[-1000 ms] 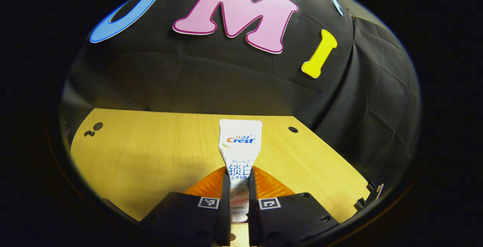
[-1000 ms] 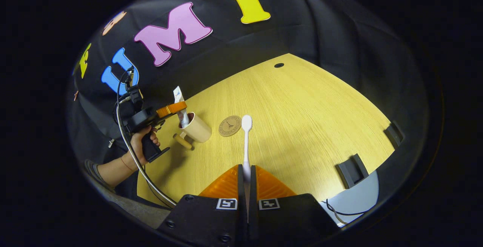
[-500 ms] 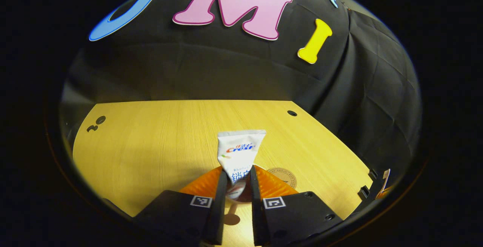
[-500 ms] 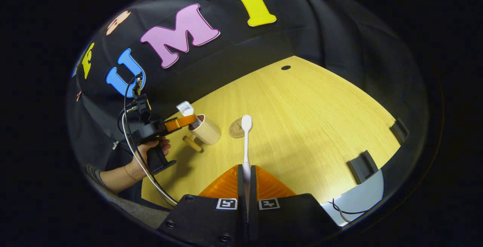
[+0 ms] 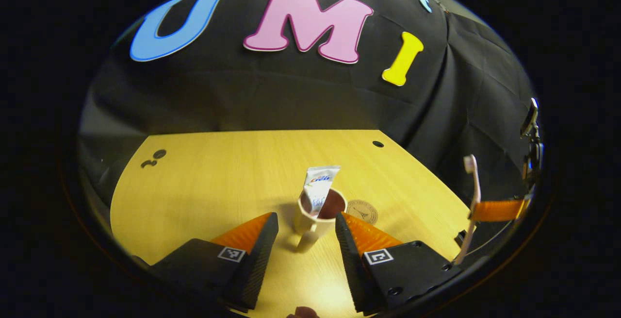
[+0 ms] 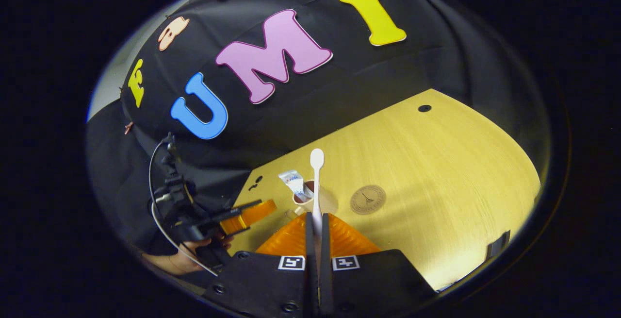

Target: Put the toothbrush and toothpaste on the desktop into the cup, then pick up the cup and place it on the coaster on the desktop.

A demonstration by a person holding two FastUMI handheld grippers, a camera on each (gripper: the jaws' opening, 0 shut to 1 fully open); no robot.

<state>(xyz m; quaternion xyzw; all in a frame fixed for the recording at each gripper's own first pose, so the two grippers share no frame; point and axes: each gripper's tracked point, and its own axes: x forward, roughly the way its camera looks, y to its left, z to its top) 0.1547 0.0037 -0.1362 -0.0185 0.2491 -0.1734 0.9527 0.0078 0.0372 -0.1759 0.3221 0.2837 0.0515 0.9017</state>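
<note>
The white toothpaste tube [image 5: 320,189] stands tilted in the beige cup [image 5: 310,218], which rests on the wooden desk [image 5: 208,177]. My left gripper [image 5: 305,217] is open just short of the cup, holding nothing. A round brown coaster [image 5: 362,211] lies right of the cup. In the right gripper view my right gripper [image 6: 317,216] is shut on the white toothbrush [image 6: 317,177], its head pointing up and away over the cup [image 6: 303,200] and the toothpaste tube [image 6: 293,182]. The coaster [image 6: 367,199] is to the right there. The toothbrush [image 5: 473,192] is also at the far right of the left gripper view.
A hand [image 6: 187,259] holds the left gripper [image 6: 245,213] with its cable at the desk's left end. The desk [image 6: 436,162] has small holes near its far edge, and a dark clamp [image 6: 497,249] sits on its near right edge. Black cloth walls the booth.
My left gripper opened, let the toothpaste drop into the cup and drew back. My right gripper carried the toothbrush left toward the cup.
</note>
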